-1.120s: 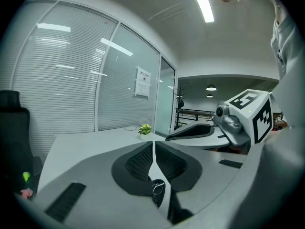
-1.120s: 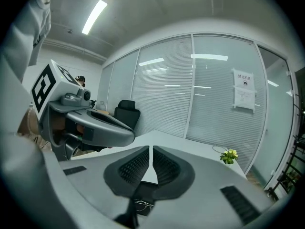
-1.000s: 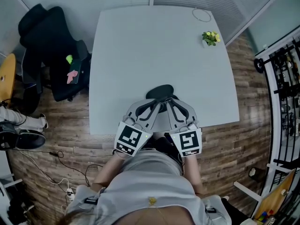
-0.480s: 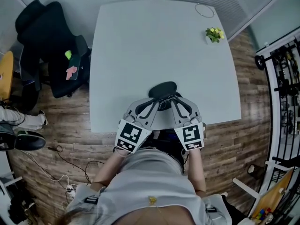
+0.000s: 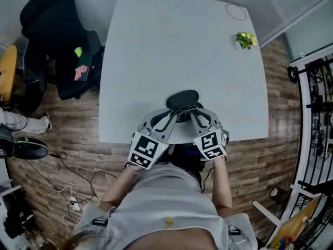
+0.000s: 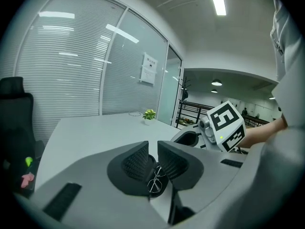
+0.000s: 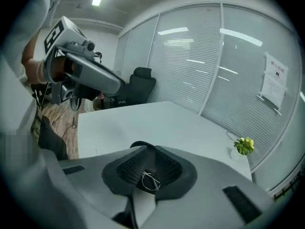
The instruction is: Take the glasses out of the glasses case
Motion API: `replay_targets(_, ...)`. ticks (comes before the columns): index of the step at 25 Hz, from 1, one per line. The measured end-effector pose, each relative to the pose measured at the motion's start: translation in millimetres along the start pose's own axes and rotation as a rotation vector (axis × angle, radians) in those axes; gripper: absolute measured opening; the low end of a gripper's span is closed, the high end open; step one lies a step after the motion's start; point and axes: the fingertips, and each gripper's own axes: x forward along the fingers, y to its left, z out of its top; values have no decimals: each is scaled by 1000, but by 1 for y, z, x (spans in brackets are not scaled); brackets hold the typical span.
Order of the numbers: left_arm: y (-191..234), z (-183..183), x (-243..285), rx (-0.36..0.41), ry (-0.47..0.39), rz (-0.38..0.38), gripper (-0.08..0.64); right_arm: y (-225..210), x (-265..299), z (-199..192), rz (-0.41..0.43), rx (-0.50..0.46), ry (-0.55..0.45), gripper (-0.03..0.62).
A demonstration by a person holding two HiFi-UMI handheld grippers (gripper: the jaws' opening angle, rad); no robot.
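A black glasses case point(image 5: 182, 98) lies near the front edge of the white table point(image 5: 171, 46). Both grippers meet at its near side. My left gripper point(image 5: 175, 116) has its jaws nearly together on the dark case point(image 6: 151, 168) in the left gripper view, with thin wire glasses point(image 6: 155, 179) showing just below the pads. My right gripper point(image 5: 187, 114) stands close beside it. In the right gripper view its jaws point(image 7: 148, 168) are pressed together around the wire glasses point(image 7: 149, 181), and the case's lid point(image 7: 139, 145) rises beyond them.
A small potted plant point(image 5: 244, 39) and a thin ring point(image 5: 235, 11) sit at the table's far right corner. A black office chair point(image 5: 57, 51) stands left of the table. Metal shelving point(image 5: 315, 82) lines the right side. Cables lie on the wooden floor point(image 5: 78, 176).
Both grippers stay at the case, which has shifted slightly. The right gripper's marker cube has tilted a little. The head view has shifted.
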Motion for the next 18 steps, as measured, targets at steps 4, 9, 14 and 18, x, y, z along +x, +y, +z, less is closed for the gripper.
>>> replay_targets(4, 2, -8, 2, -14, 16, 7, 60, 2, 16, -19, 39, -6, 40, 60)
replay_targets(9, 8, -15, 3, -33, 41, 17, 60, 7, 37, -39, 80, -84, 117, 59)
replay_targets(14, 15, -19, 0, -46, 45, 43, 60, 17, 54, -56, 150, -189, 203, 60)
replay_targets(18, 21, -21, -4, -55, 48, 63, 60, 25, 64, -70, 215, -270, 271, 60)
